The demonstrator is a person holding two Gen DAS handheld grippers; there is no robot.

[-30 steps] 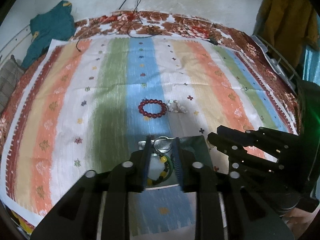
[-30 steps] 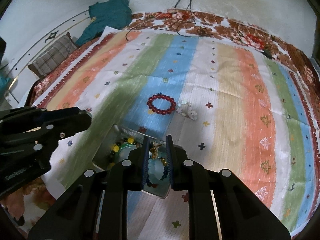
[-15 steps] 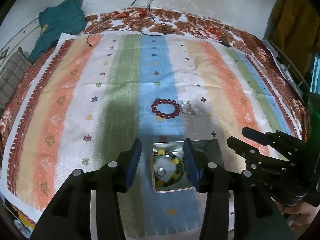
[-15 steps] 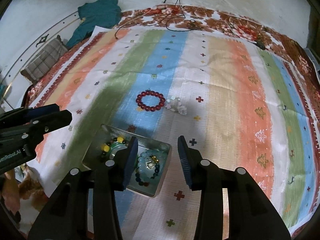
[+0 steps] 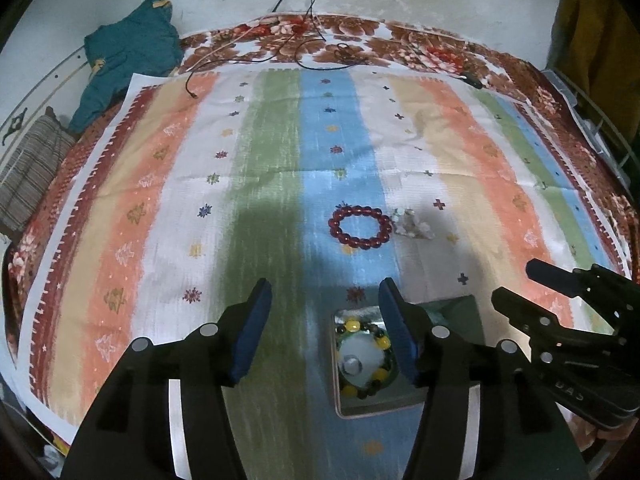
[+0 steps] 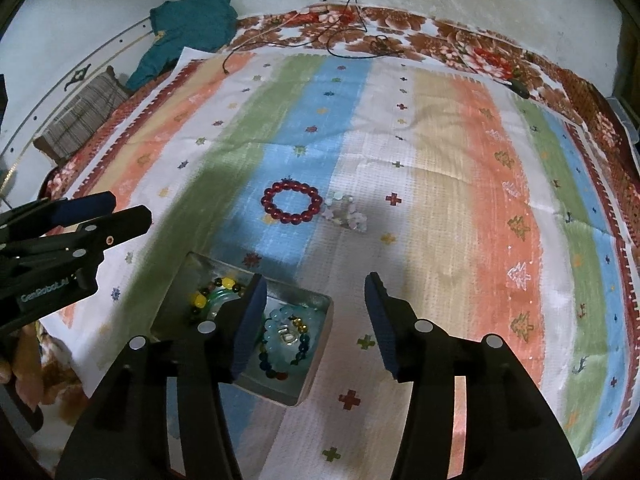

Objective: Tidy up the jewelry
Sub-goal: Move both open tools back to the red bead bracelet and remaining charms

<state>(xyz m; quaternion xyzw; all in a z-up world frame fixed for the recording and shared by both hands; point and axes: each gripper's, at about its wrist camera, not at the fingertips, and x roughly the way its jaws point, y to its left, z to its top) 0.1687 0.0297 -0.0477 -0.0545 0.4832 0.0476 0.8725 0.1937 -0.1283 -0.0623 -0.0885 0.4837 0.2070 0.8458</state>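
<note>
Left wrist view: the left hand-held gripper hangs over the striped bedspread with its blue pads spread apart; its jaws have just been opening and nothing is between them. A metal tin lies just below its right finger, which hides part of the tin. Inside it a bracelet of yellow and dark beads rings a pale disc. Beyond the tin, on the blue stripe, lies a red bead bracelet, round and flat, and touching its right side a small pale bracelet in a heap. Right of the tin the right hand-held gripper shows from the side.

Right wrist view: the right hand-held gripper is also spread, having just been opening, and empty. Only here does the tin show its second part: a light blue bead bracelet with darker and gold beads around a small clear piece, beside the yellow-beaded one. The red bead bracelet and pale bracelet lie beyond the tin. Left of the tin the left hand-held gripper comes in, with fingers of the person's hand beneath it. A teal garment lies far beyond the tin, by the wall.
</note>
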